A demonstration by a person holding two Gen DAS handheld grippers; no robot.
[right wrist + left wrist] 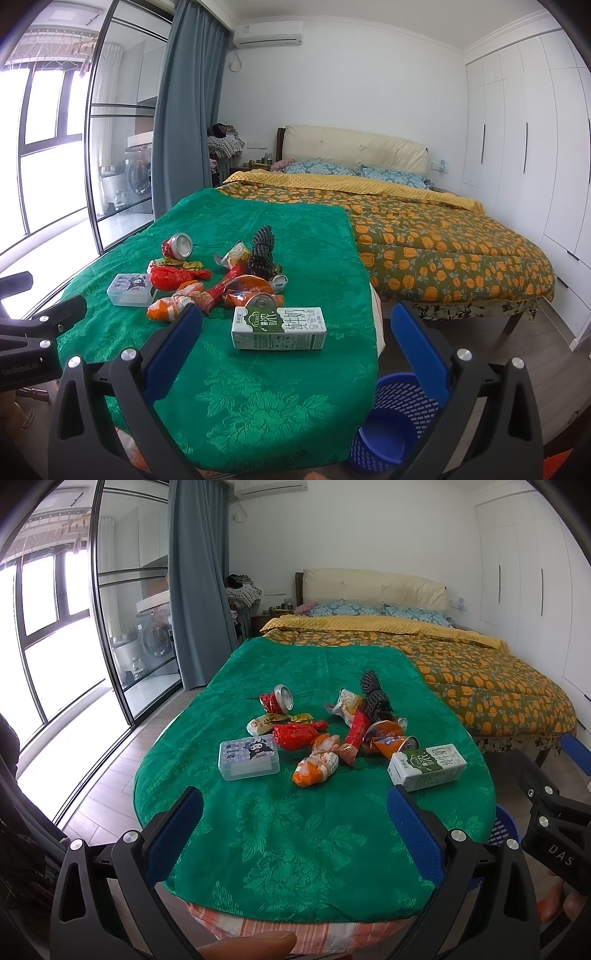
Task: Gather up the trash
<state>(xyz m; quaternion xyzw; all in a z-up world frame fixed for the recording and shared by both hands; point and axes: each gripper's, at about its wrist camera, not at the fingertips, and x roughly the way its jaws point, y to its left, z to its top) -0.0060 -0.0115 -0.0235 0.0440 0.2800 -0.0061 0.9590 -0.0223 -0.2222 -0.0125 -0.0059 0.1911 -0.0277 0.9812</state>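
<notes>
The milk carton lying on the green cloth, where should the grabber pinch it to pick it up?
Probably across the middle of the milk carton, on its two long flat sides. It lies flat with its long side running left to right, nearest the open right gripper, with bare green cloth in front of it. Coming down from above looks best, since the crushed orange can sits close behind it.
</notes>
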